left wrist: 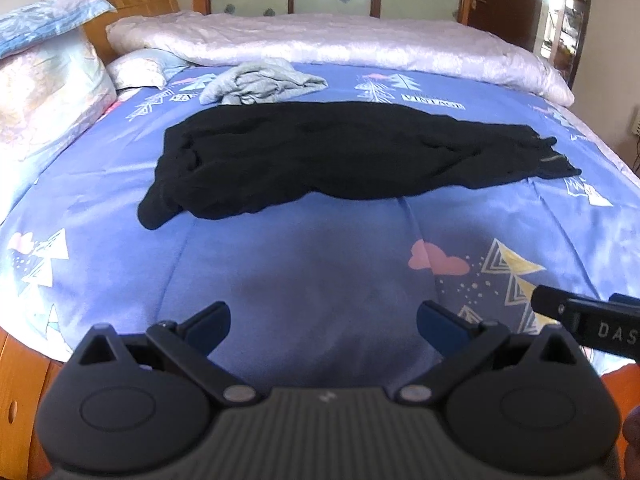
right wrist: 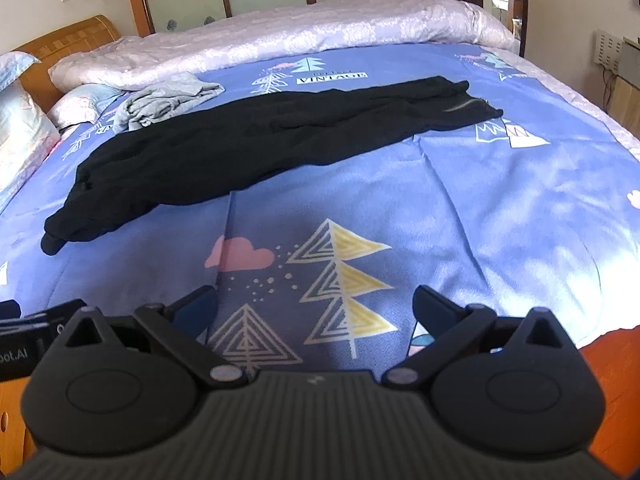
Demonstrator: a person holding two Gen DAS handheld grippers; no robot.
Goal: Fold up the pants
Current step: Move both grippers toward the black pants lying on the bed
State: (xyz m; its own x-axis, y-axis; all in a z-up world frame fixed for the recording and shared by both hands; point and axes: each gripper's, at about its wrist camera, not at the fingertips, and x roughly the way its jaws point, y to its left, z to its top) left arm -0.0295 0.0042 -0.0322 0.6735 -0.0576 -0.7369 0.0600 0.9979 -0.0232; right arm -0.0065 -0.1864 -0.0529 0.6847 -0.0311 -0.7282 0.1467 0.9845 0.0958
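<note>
Both my left gripper (left wrist: pixel 323 322) and right gripper (right wrist: pixel 315 310) hover with jaws spread and empty over the blue tree-print bed (right wrist: pixel 500 200), the black pants (left wrist: pixel 320 156) stretched sideways well ahead of them, a grey garment (left wrist: pixel 260 82) and pale quilt (left wrist: pixel 340 44) beyond.

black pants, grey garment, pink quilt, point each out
black pants (left wrist: pixel 320 152), left wrist view, middle of the legs
grey garment (left wrist: pixel 256 82), left wrist view, crumpled centre
pink quilt (right wrist: pixel 304 36), right wrist view, top surface

left tool (left wrist: pixel 323 322) spread wide, right tool (right wrist: pixel 315 307) spread wide (both holding nothing), side by side
</note>
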